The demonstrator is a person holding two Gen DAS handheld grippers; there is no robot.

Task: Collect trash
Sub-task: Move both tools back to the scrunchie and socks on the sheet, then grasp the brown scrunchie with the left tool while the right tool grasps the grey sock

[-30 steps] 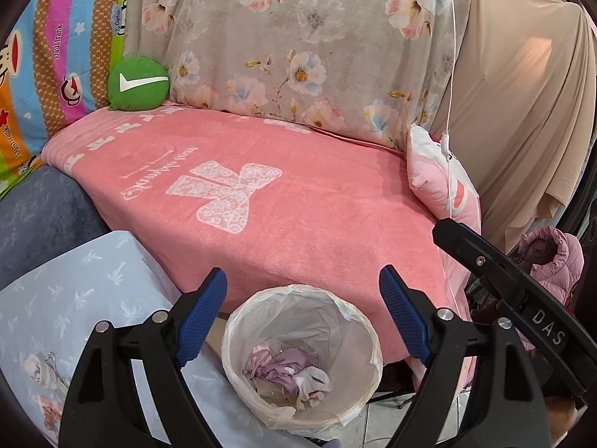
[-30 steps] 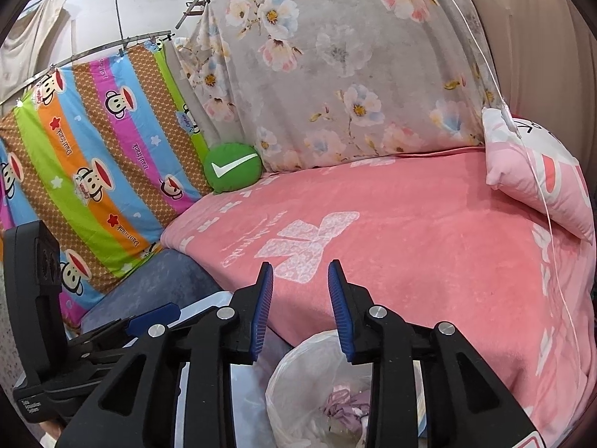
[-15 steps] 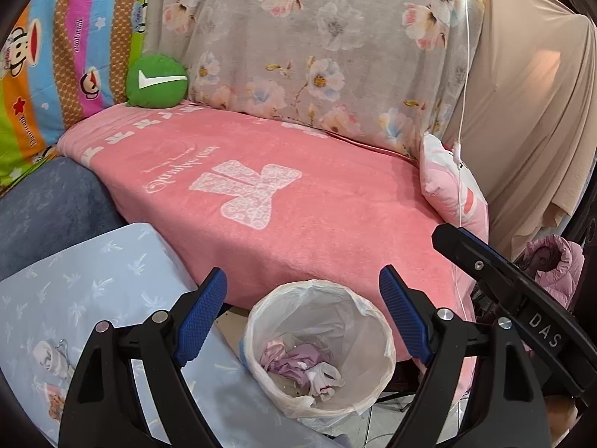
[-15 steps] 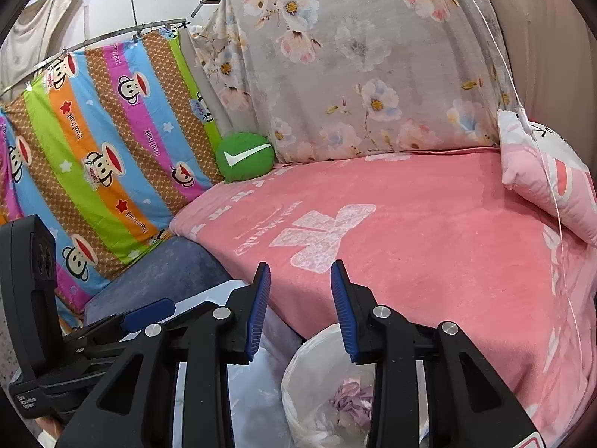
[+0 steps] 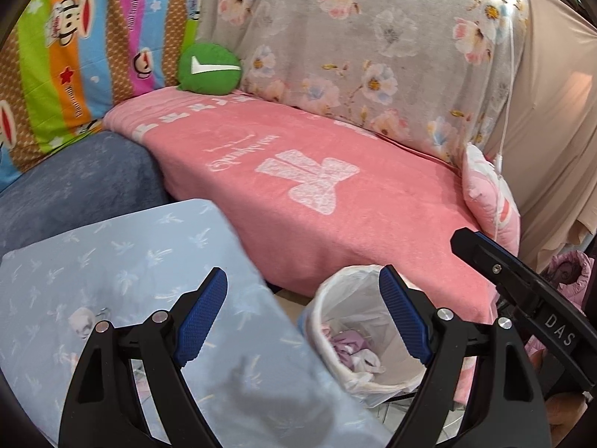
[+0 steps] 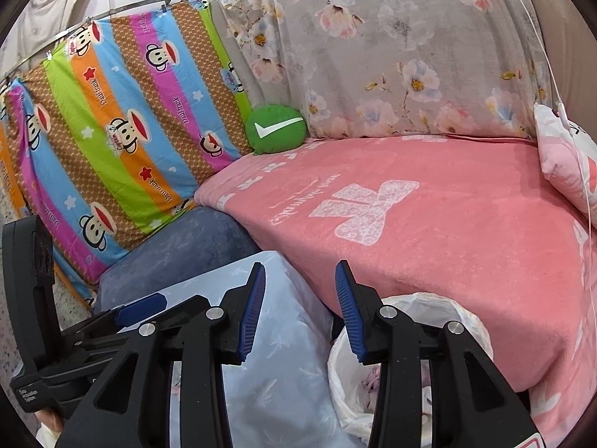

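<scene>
- The left tongs [image 5: 302,317] are held wide apart with nothing between the blue pads, above the near edge of the table with the light-blue cloth [image 5: 123,261].
- The right tongs [image 6: 300,310] are opening at this moment, and no thing is seen between them either; no trash is carried by either hand.
- The bin with the white bag [image 5: 335,287] stands on the floor between the table and the pink-covered sofa [image 5: 335,201]. Crumpled lilac and white scraps [image 5: 350,351] already lie inside it.
- A small crumpled white piece [image 5: 84,323] is seen on the cloth at the left. It is judged to be the next trash, though this cannot be told for sure.
- For a good pick, the left tongs should be lowered straight over the piece, so that both pads pass beside it.
- Only the scrap should be pinched; the cloth under it is loose and may be caught and dragged.
- The right tongs should be kept clear of the bin's rim, because the thin bag is easily snagged.
</scene>
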